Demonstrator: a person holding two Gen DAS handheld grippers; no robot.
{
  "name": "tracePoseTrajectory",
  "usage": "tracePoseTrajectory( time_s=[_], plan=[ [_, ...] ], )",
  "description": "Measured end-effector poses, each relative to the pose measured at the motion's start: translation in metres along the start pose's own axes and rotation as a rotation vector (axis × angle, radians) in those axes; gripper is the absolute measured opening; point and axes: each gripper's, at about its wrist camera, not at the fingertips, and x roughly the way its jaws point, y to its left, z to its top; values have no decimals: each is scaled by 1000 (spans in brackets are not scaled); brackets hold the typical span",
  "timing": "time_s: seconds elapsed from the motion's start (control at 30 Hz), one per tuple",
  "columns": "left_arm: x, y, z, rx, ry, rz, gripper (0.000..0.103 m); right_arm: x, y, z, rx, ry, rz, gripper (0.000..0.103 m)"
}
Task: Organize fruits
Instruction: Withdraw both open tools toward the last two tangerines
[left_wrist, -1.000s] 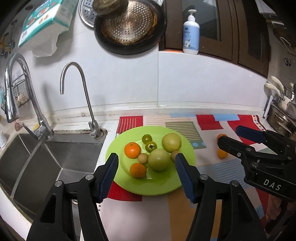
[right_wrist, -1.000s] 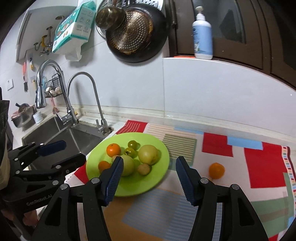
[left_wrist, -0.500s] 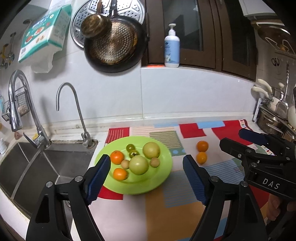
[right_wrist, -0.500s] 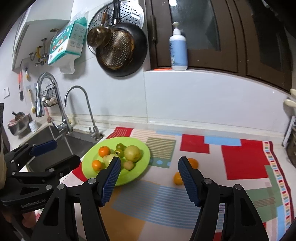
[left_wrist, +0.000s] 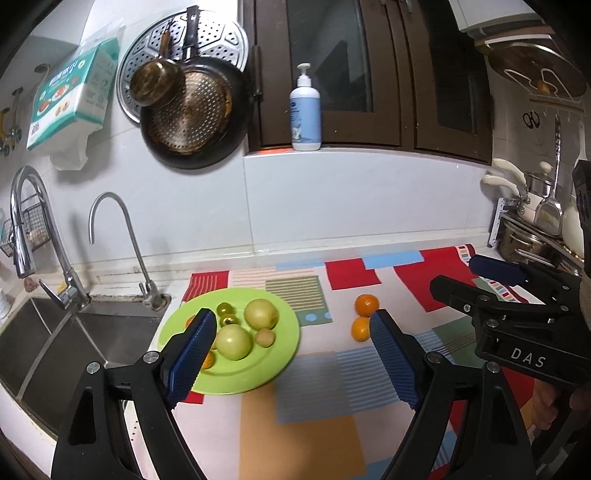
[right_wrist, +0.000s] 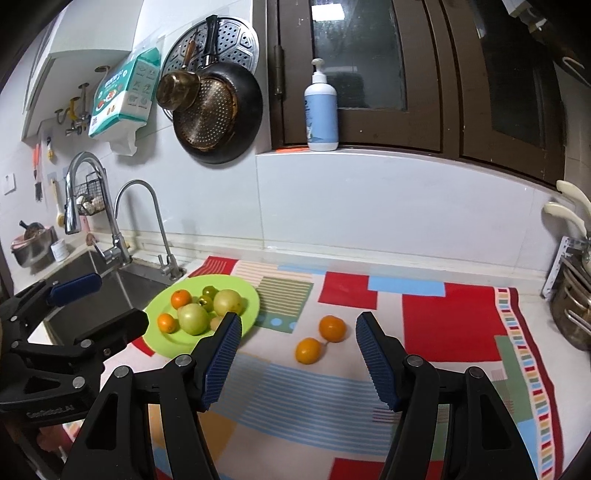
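While both tools hang above the table with their jaws spread wide and nothing between them, the fruit lies in two groups on the patterned mat (right_wrist: 436, 321). The left tool (left_wrist: 291, 354) sits over the near edge of the green plate (left_wrist: 258, 373), its left finger covering part of the plate's near-left side. The right tool (right_wrist: 299, 354) is over the mat, to the right of the plate.

On the plate (right_wrist: 173, 343) lie two large green fruits (right_wrist: 192, 318), one nearer and one farther, just beside each other. Two small dark green fruits (right_wrist: 207, 302) sit behind them, and a small brownish fruit (left_wrist: 265, 337) sits at the right of the nearer green one. Two oranges are on the plate's left side (right_wrist: 181, 298), one behind the other; in the left view the left finger hides most of them.

Off the plate, two more oranges (right_wrist: 332, 328) rest on the mat to its right, close together, one a little nearer (right_wrist: 308, 350) than the other. In the right view they show in the gap between the right tool's fingers, farther off.

Beyond the plate on the left is a steel sink (left_wrist: 55, 350) with two taps (left_wrist: 110, 236). A dark pan (right_wrist: 218, 110) hangs on the wall, and a pump bottle (right_wrist: 320, 110) stands on the ledge.
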Motion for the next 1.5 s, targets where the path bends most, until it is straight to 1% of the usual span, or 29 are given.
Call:
tracePoseTrajectory(
  time_s=[0.27,0.5,0.87,1.17,1.23,1.5],
  plan=[
    [7,-27,3,18,-8,-1,85,1,-21,1,-30,9,20,65],
    [28,-47,3,43,2,-13,85,9,-40,3,-74,13,27,65],
    [86,-63,0,64,86,-59,84,54,-65,0,-63,69,58,65],
    [138,-66,-14,54,181,-104,73,101,-73,-9,-74,139,90,65],
    [150,-68,-18,50,207,-114,68,110,-72,-11,-82,157,99,65],
    [188,-70,-28,11,304,-167,56,142,-74,-21,-93,209,116,65]
  ],
)
